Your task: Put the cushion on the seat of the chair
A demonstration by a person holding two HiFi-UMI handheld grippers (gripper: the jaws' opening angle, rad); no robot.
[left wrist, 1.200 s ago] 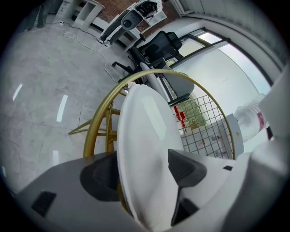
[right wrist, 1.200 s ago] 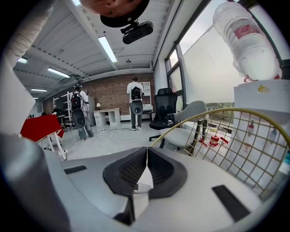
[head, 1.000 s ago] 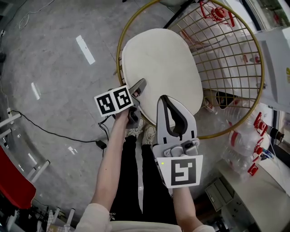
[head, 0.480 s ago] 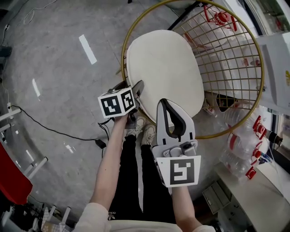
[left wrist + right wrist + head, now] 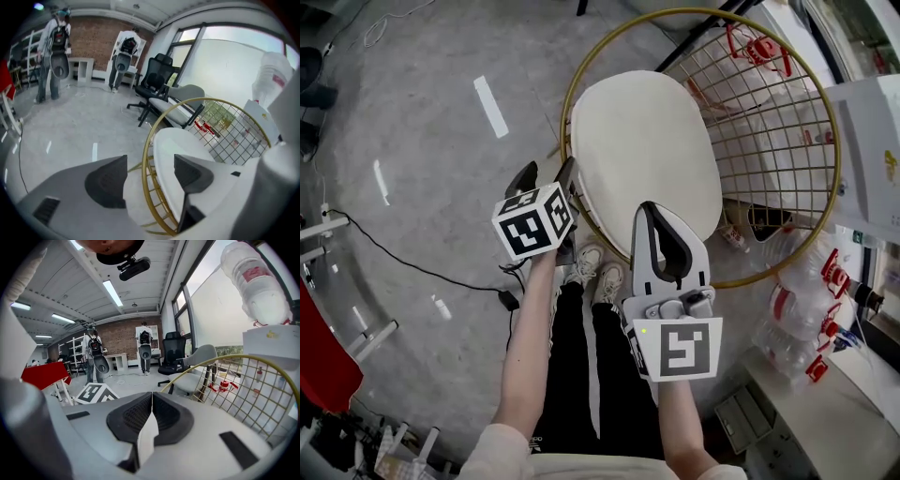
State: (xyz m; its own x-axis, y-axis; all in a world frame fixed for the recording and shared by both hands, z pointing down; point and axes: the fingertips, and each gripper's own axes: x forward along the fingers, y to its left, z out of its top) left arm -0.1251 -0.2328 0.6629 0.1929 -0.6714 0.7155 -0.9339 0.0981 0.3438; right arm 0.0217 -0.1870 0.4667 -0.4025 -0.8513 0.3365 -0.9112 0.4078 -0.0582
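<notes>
A round cream cushion (image 5: 642, 141) lies tilted on the chair (image 5: 825, 122), a gold hoop with a wire-mesh back. My right gripper (image 5: 654, 214) is shut on the cushion's near edge; in the right gripper view a white sliver of the cushion (image 5: 146, 439) shows between the closed pads of that gripper (image 5: 151, 411). My left gripper (image 5: 546, 178) stands open just left of the cushion's left edge. In the left gripper view the gold hoop (image 5: 149, 154) and the cushion (image 5: 165, 143) show in the gap of the left gripper (image 5: 149, 176), with nothing held.
Water bottles (image 5: 797, 319) with red caps lie at the right beside a white cabinet (image 5: 872, 141). A black cable (image 5: 412, 272) runs over the grey floor at left. Office chairs (image 5: 154, 84) and two people (image 5: 54, 51) stand far off. My own shoes (image 5: 595, 267) are below the hoop.
My left gripper has opened, let go of the cushion's left edge and drawn back to the left. The right gripper stays shut on the near edge.
</notes>
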